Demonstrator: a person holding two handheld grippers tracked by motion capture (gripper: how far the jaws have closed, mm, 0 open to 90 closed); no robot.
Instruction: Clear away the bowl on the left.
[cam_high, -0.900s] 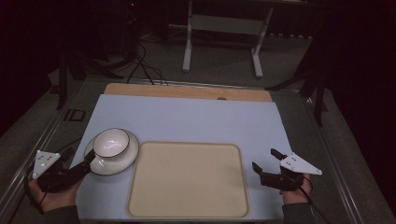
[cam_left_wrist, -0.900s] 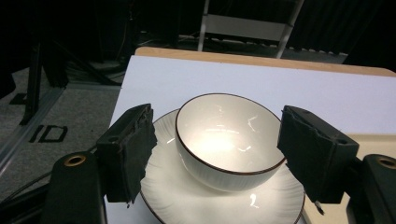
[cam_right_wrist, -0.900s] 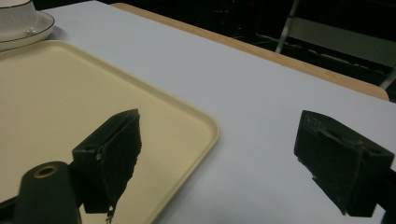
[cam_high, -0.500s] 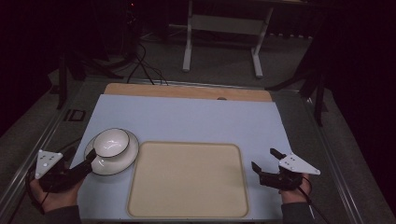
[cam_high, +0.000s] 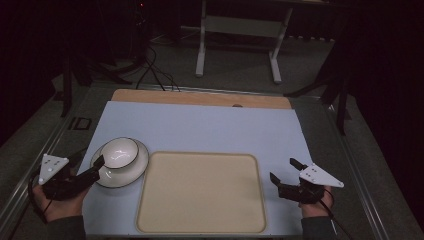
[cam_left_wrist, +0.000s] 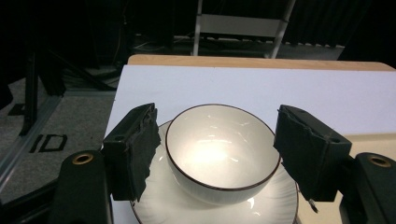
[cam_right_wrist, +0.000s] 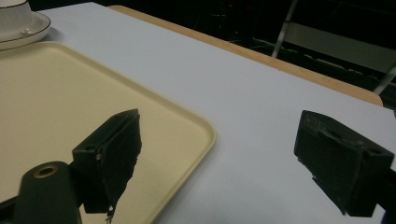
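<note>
Floor marking beside the desk (cam_high: 200, 125) reads "ID" (cam_left_wrist: 49, 142). Round white brown-rimmed ceramic bowl (cam_left_wrist: 222, 149) sits upright, mouth up, on a white scalloped saucer (cam_left_wrist: 210, 205). Left claw (cam_left_wrist: 224, 149) is spread around the bowl, pads apart from it; right claw (cam_right_wrist: 233, 158) is spread, nothing between.

- Left tool (cam_high: 92, 170) moved in toward bowl (cam_high: 120, 152), jaws wide on either side of it, not touching.
- Right tool (cam_high: 286, 172) shifted slightly.
</note>
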